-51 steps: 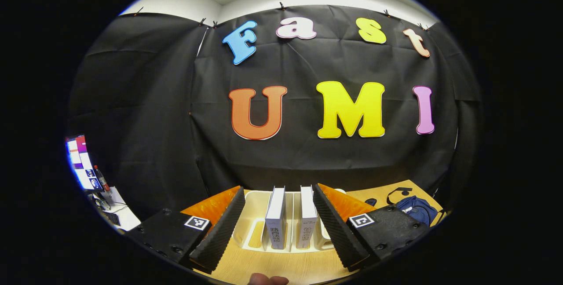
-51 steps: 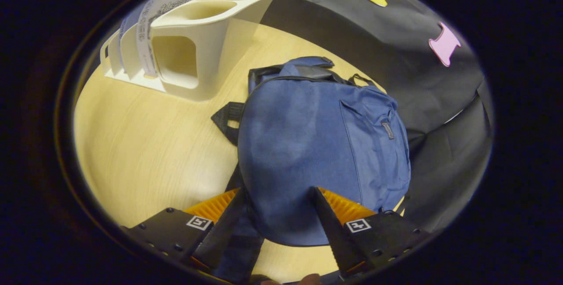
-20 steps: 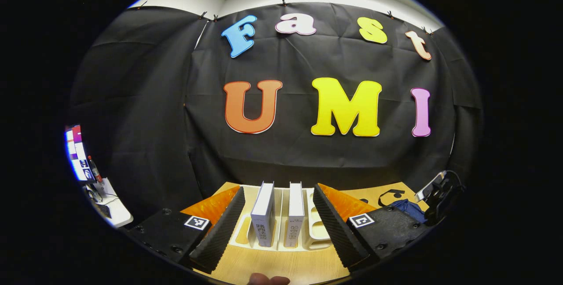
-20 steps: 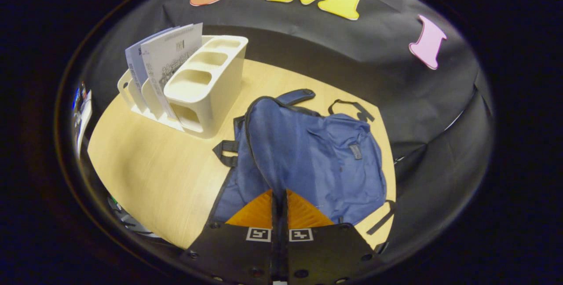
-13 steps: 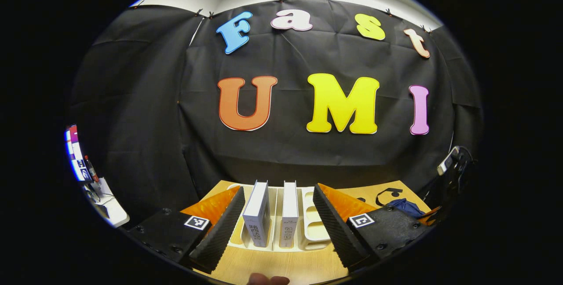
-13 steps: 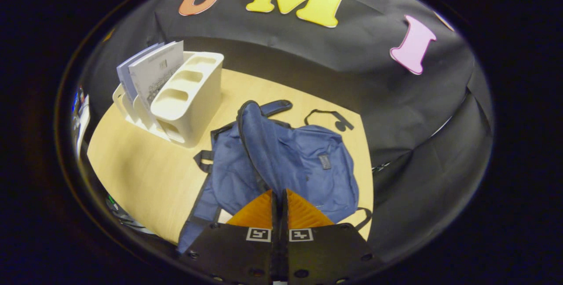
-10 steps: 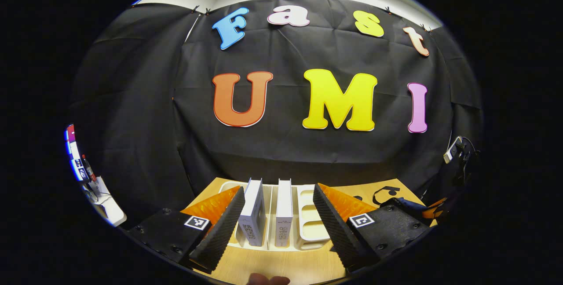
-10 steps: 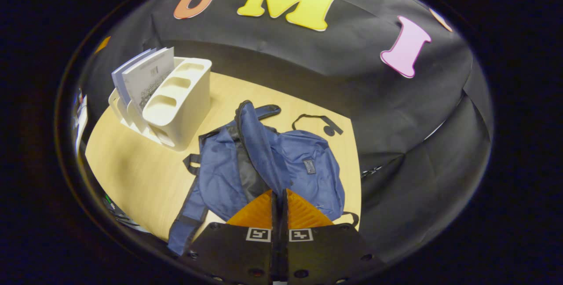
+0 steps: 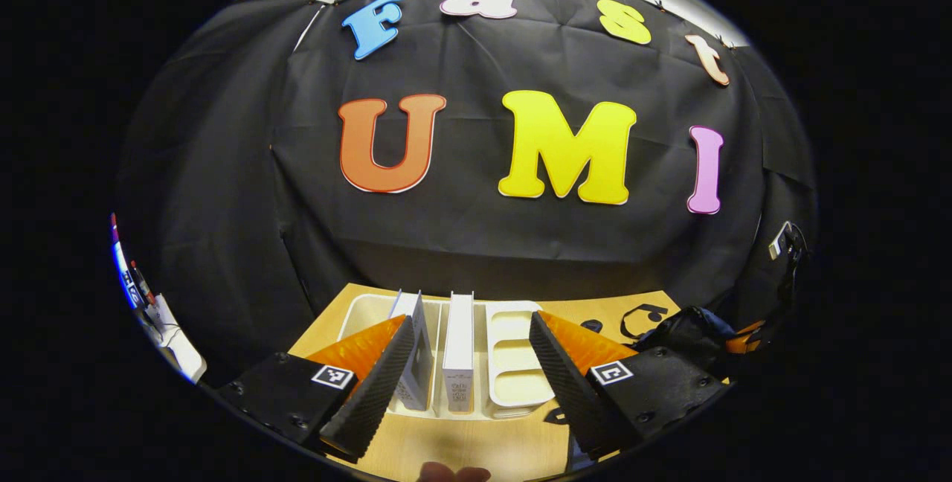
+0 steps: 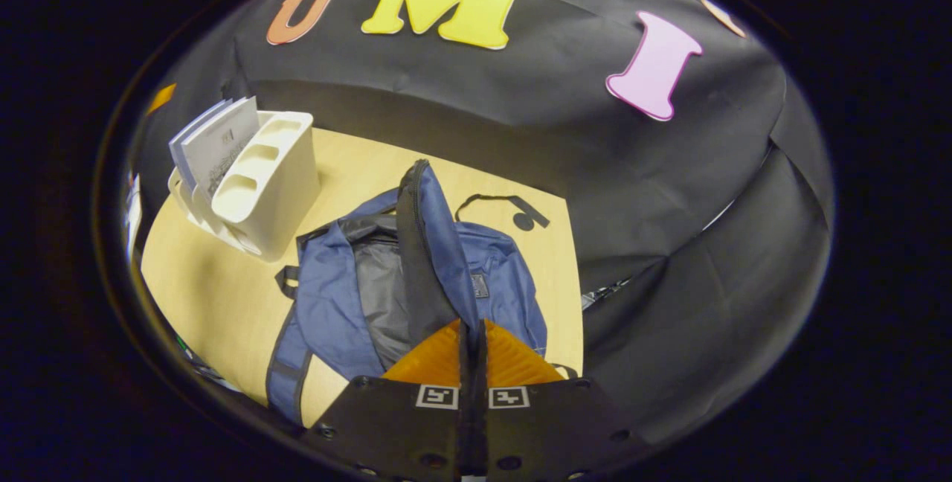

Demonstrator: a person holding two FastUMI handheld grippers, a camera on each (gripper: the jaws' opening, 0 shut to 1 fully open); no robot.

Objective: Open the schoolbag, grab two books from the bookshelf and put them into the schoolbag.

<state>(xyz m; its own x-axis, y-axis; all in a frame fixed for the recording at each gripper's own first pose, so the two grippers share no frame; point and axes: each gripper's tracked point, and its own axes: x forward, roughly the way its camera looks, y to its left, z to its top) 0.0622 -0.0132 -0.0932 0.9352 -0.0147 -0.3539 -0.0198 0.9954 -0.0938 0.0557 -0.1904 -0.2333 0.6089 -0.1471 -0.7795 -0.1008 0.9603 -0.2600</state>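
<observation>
Pale wood: the table (image 10: 223, 296) carries everything the task needs, rack to the left, bag to the right.
Bookshelf: the cream bookshelf (image 9: 513, 370) stands at the table's left, two books upright in its slots so their spines can be pinched from the front.
Books: the left book (image 9: 418, 355) sits just beside one finger; the right book (image 9: 459, 352) stands in the gap.
Left gripper: the left gripper (image 9: 468, 374) is spread wide, holding nothing, lined up on the books, probably for the first grab.
Schoolbag: the blue schoolbag (image 10: 327, 303) lies flat near the bookshelf, its dark lining showing.
Right gripper: the right gripper (image 10: 472, 341) is pinched closed on the bag's front flap (image 10: 428, 244), lifting it so the mouth gapes for loading.
</observation>
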